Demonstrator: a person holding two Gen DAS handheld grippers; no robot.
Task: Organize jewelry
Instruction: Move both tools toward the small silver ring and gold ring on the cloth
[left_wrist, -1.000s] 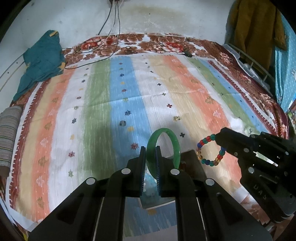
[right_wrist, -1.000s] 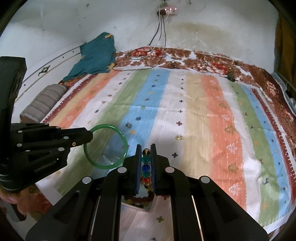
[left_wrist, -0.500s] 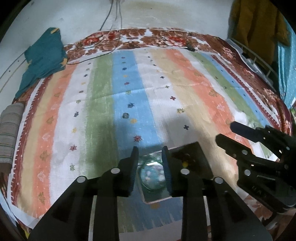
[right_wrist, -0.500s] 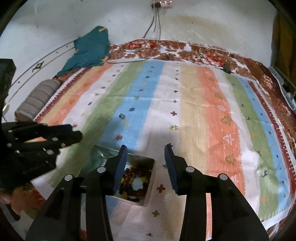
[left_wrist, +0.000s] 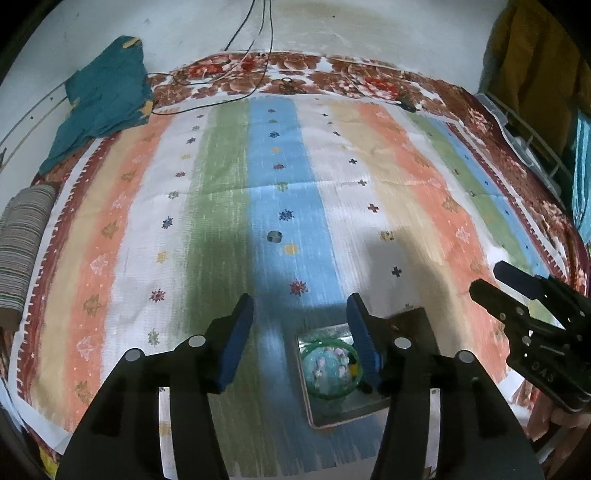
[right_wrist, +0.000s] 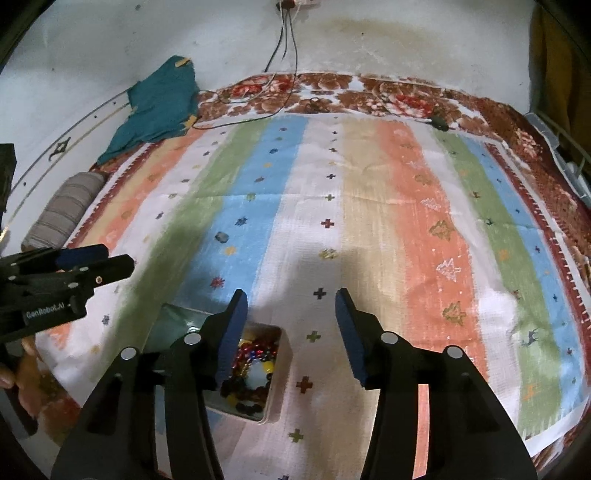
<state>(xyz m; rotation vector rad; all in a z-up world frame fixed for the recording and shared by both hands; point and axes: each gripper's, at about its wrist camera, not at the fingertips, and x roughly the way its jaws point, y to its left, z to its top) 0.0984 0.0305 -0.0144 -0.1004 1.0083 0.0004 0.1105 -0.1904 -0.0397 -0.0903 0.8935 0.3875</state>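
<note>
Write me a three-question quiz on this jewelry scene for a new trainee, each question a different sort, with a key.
1. True or false: the green bangle lies inside the metal box.
2. Multiple choice. The left claw is: A) shut on the bangle; B) open with nothing between its pads; C) out of view.
3. Fill in: the beads lie in the box's ____ compartment, seen from the right wrist.

Key: 1 true. 2 B; both it and the right claw have just been opening, with nothing held. 3 right; the bangle fills the other one. The box rests on the striped cloth.
</note>
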